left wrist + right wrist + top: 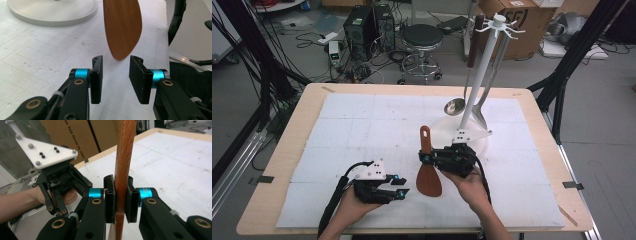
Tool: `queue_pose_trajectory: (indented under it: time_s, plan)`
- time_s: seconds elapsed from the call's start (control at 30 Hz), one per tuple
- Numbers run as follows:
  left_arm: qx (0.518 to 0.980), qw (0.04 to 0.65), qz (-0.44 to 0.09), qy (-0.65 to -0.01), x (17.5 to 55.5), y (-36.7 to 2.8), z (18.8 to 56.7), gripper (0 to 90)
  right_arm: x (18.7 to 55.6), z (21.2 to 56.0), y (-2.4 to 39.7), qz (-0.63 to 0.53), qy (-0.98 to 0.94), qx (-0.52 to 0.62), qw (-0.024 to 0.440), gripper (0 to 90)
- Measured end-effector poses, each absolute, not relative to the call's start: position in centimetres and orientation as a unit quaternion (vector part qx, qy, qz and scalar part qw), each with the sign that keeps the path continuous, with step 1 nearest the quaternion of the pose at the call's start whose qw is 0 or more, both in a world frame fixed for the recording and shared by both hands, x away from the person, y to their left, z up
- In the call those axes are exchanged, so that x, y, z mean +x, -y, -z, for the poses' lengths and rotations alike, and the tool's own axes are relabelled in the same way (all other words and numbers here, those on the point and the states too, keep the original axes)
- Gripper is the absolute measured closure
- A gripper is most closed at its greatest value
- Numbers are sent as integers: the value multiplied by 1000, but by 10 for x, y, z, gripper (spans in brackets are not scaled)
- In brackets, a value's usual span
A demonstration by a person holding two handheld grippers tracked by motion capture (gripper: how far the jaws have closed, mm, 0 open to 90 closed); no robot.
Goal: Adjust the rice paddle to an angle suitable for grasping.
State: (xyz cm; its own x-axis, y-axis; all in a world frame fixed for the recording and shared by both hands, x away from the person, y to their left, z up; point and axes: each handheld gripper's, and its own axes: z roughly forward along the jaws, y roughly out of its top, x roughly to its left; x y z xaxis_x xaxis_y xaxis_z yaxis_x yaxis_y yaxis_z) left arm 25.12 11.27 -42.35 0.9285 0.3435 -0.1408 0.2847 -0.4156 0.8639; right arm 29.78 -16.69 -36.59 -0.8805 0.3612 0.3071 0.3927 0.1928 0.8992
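A wooden spatula [429,177] hangs over the white mat near the table's middle, blade toward me and handle pointing away. My right gripper [427,159] is shut on its handle [123,152], with both pads pressed against the wood [121,182]. My left gripper [399,192] rests low at the front left, pointing right at the blade. Its jaws stand open [116,61] with nothing between them; the blade's rounded tip [122,25] hovers just beyond the fingertips. The left gripper's grey plate [47,152] and the hand holding it appear in the right gripper view.
A white utensil stand with a round base [479,147] rises just behind the right gripper, with a metal ladle [455,106] and a second utensil [479,117] hanging from it. Its base [52,15] lies ahead-left of the left gripper. A stool [422,37] and boxes stand beyond the table.
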Motion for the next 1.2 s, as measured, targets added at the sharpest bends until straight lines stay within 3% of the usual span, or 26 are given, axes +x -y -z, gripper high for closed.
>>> queue_pose_trajectory:
  time_s: [0.77, 1.2]
  plan:
    - [822, 521, -54, -222, 262, -140, 419, 495, 314, 330, 203, 598, 760, -253, -29, 821]
    - [816, 518, -62, -249, 265, -151, 419, 362, 319, 308, 215, 607, 753, -249, -44, 821]
